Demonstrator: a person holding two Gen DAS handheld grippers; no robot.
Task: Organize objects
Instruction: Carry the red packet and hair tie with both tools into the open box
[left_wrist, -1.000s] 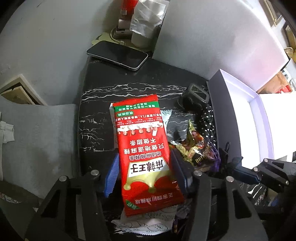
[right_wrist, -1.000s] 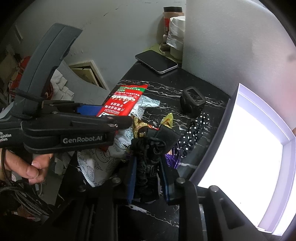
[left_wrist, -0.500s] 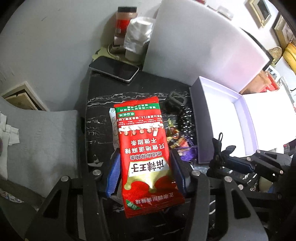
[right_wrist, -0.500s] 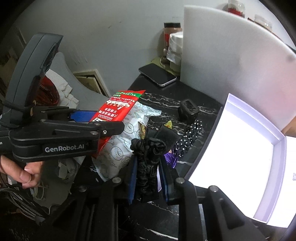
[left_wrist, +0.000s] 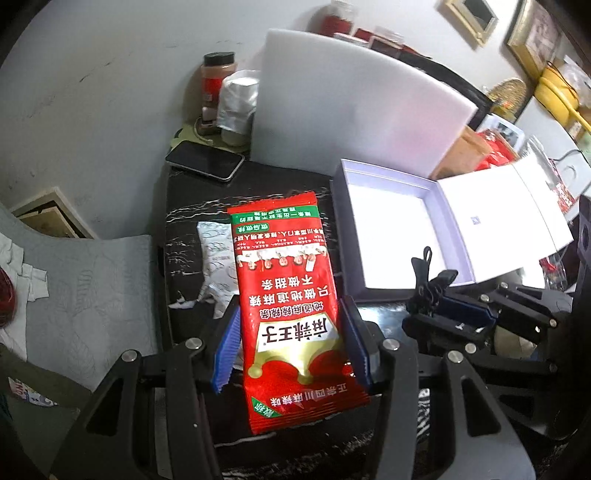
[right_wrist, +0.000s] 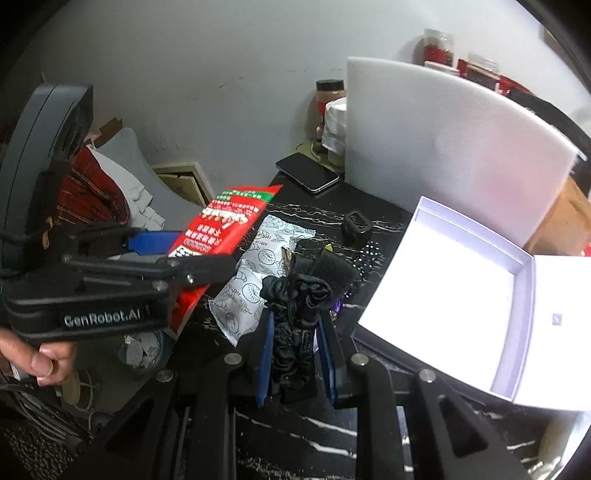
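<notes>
My left gripper (left_wrist: 291, 345) is shut on a red snack packet (left_wrist: 286, 291) with Chinese print, held clear above the black marble table (left_wrist: 192, 229). The same red snack packet (right_wrist: 221, 229) shows at the left of the right wrist view, between the blue pads of the left gripper (right_wrist: 177, 251). My right gripper (right_wrist: 297, 354) is shut on a black scrunchie (right_wrist: 295, 325), also lifted off the table. An open white gift box (left_wrist: 391, 229) lies to the right, its inside bare. The open box (right_wrist: 443, 291) fills the right of the right wrist view.
On the table lie a white patterned packet (right_wrist: 255, 280), a black buckle-like piece (right_wrist: 356, 225), a dotted black fabric (right_wrist: 369, 254) and a phone (left_wrist: 205, 165). A white foam board (left_wrist: 351, 107) stands behind, with jars (left_wrist: 218, 92) beside it. A hand (right_wrist: 40, 358) grips the left tool.
Both grippers have risen with their loads, so the table and box look smaller and farther. The candy pile is now hidden behind the red packet in the left view.
</notes>
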